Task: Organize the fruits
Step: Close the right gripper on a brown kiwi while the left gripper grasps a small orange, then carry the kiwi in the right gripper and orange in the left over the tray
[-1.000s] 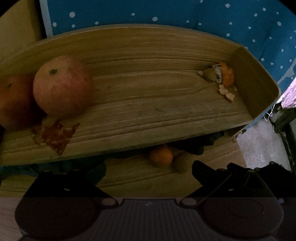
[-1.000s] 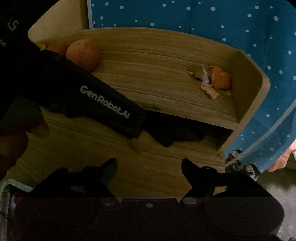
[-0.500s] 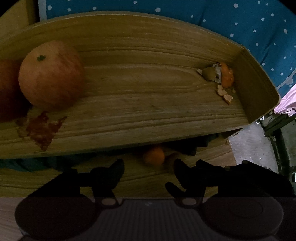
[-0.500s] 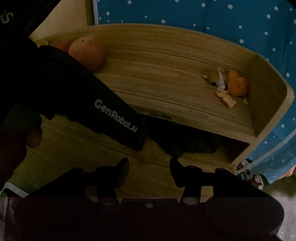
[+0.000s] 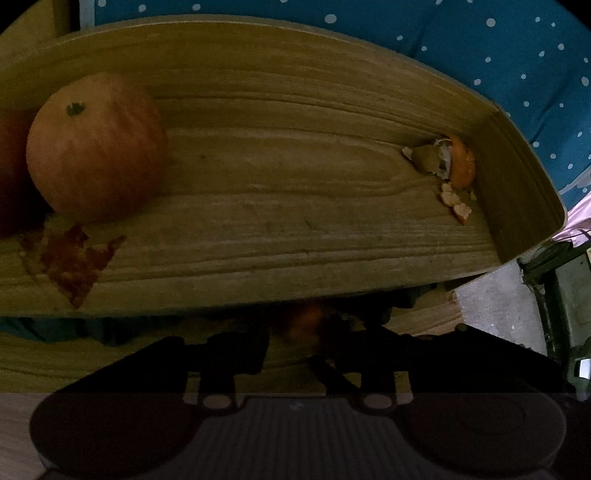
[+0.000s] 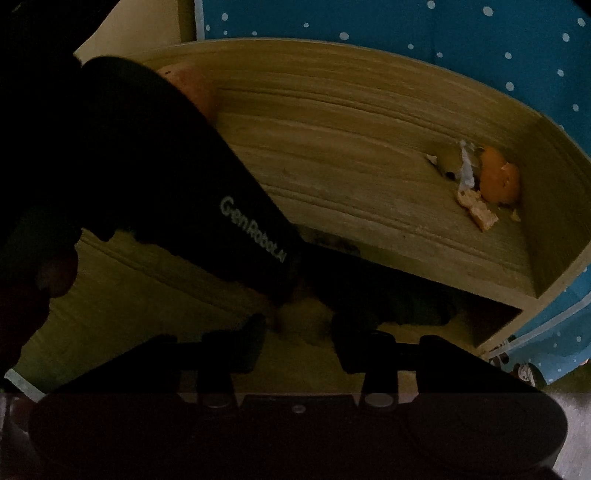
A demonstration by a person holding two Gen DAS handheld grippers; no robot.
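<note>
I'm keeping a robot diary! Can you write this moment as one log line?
task: organize fruits | left gripper: around small orange fruit on dim lower shelf, contact unclear | right gripper: open, beside | apple: upper shelf

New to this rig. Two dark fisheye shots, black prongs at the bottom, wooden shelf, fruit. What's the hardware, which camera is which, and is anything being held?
No robot arm here: a person carries a handheld two-finger gripper in each hand, with a fisheye camera on each looking forward along the fingers. The black prongs at the bottom of each picture are those fingers.

The left wrist view shows the left gripper closing around a small orange fruit on the lower shelf; whether it is gripped is too dark to tell. On the upper wooden shelf sit a large apple at the left and peel scraps at the right.

The right wrist view shows the right gripper, jaws apart, holding nothing. The black body marked GenRobot.AI crossing that view is the left gripper seen from the side. Behind everything hangs a blue dotted cloth.
</note>
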